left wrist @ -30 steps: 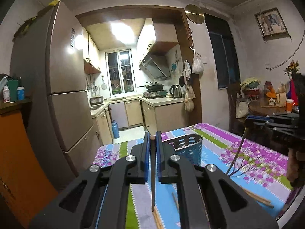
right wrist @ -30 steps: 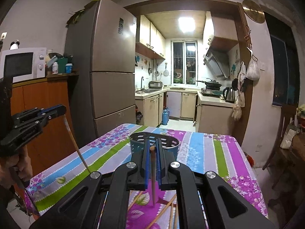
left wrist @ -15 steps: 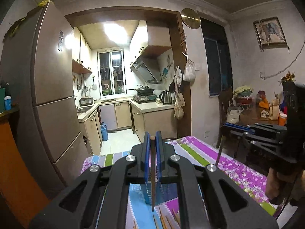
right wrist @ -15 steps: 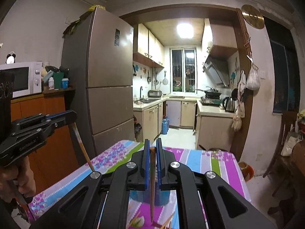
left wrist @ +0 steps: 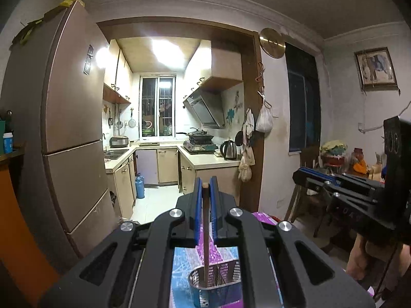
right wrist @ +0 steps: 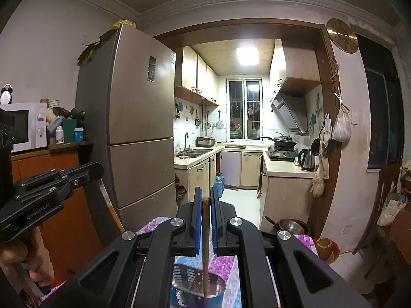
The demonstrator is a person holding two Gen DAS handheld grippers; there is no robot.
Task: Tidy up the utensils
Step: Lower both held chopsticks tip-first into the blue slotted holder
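1. A dim dining room opens through a wood-framed doorway onto a lit kitchen with cream cabinets, a barred window, a range hood and an electric kettle; a tall brown refrigerator stands left of the doorway.
2. A table under a flowered purple-and-blue striped tablecloth lies below both cameras.
3. A perforated metal utensil holder stands upright on that cloth, seen between each gripper's arms.
4. The left gripper is clamped on a wooden chopstick that hangs nearly straight down, its tip over the holder's open mouth.
5. The right gripper is likewise closed on a second chopstick, hanging down with its lower end at the holder's mouth.
6. Each gripper shows at the edge of the other's view, with the person's hand below its handle.
7. A white microwave sits on an orange cabinet at the left.
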